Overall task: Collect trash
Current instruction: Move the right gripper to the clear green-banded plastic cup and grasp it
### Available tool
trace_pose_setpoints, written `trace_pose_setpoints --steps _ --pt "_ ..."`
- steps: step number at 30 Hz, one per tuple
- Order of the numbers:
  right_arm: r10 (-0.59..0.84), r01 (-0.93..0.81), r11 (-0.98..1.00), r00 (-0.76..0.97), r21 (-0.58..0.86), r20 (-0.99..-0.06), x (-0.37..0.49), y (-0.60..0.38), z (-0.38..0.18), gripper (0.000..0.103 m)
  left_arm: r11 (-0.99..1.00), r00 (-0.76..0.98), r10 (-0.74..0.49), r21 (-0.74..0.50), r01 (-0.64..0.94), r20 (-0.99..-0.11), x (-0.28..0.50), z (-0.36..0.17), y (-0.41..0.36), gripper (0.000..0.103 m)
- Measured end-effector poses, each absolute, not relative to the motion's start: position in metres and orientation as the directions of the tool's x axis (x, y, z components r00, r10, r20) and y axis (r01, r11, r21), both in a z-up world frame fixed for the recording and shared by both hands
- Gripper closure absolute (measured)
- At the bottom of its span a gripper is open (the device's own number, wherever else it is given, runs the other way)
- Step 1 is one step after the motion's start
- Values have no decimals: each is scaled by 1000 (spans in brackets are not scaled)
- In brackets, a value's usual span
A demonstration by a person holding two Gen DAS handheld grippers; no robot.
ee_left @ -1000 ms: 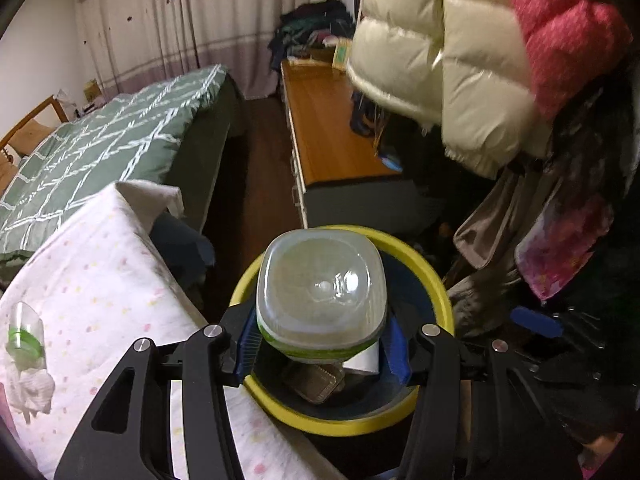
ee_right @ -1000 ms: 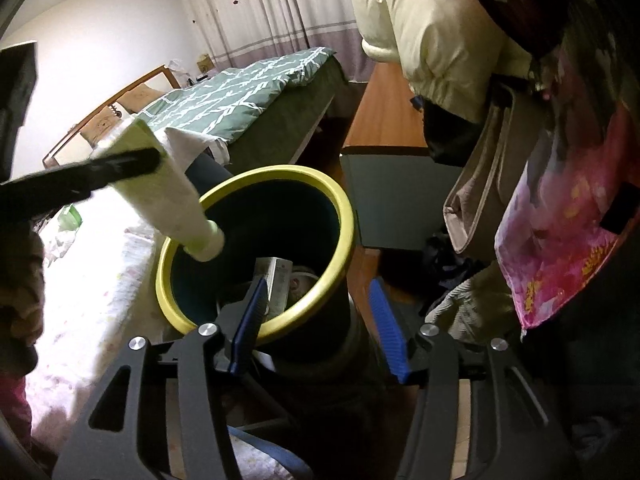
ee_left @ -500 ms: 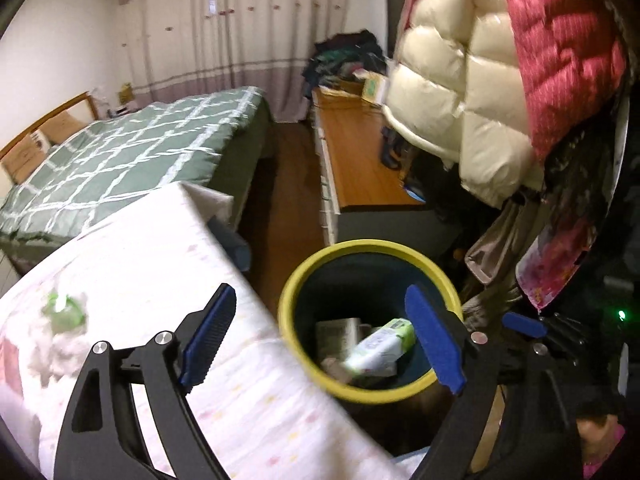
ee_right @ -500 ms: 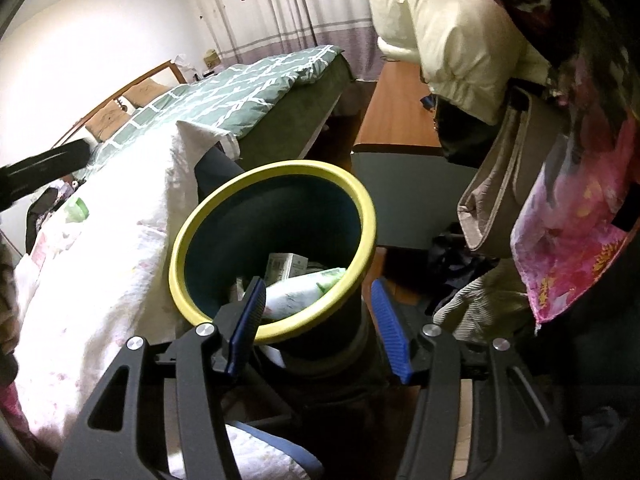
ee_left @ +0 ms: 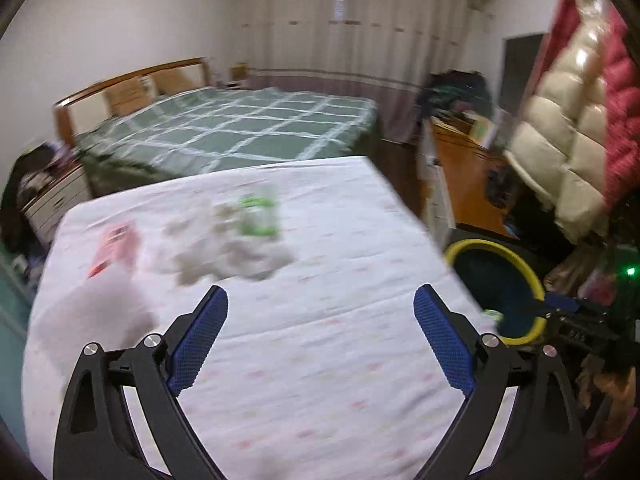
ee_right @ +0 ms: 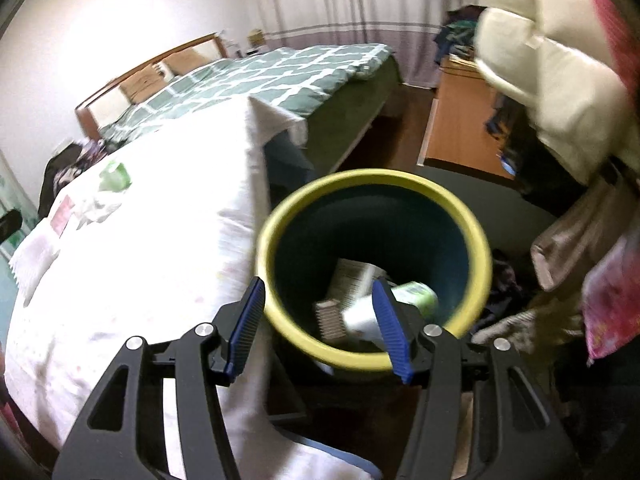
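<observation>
Trash (ee_left: 240, 248) lay crumpled on the white surface (ee_left: 320, 360) ahead of the empty, still-widening left gripper (ee_left: 320, 340), best lowered squarely astride it before closing.

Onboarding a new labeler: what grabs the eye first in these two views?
The yellow-rimmed bin fills the right wrist view, a green-and-white bottle and other trash inside, with the right gripper straddling its near rim. In the left wrist view, the left gripper, jaws opening and empty, points over the white sheet toward crumpled tissue and a pink packet.
</observation>
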State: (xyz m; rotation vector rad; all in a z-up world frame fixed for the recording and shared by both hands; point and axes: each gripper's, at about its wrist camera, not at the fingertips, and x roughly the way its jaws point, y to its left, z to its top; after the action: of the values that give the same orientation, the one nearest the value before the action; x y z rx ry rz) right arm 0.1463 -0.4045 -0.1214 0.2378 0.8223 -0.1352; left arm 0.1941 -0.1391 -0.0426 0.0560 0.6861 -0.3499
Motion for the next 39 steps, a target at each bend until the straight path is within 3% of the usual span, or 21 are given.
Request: trace_pose_setpoints --steps 11,19,29,39 --pt "78 11 993 687 117 -723 229 -290 -94 48 984 757 -177 -99 148 -629 186 -65 -21 9" --pt "150 -108 989 677 105 -720 297 -218 -88 48 988 758 -156 -88 130 -634 203 -88 -2 8" --pt "155 -81 988 662 135 -733 388 -177 -90 48 984 729 -180 -110 142 -660 236 -120 -3 8" --pt "80 24 992 656 127 -751 422 -162 -110 48 981 745 -191 -99 166 -639 230 -118 -9 8"
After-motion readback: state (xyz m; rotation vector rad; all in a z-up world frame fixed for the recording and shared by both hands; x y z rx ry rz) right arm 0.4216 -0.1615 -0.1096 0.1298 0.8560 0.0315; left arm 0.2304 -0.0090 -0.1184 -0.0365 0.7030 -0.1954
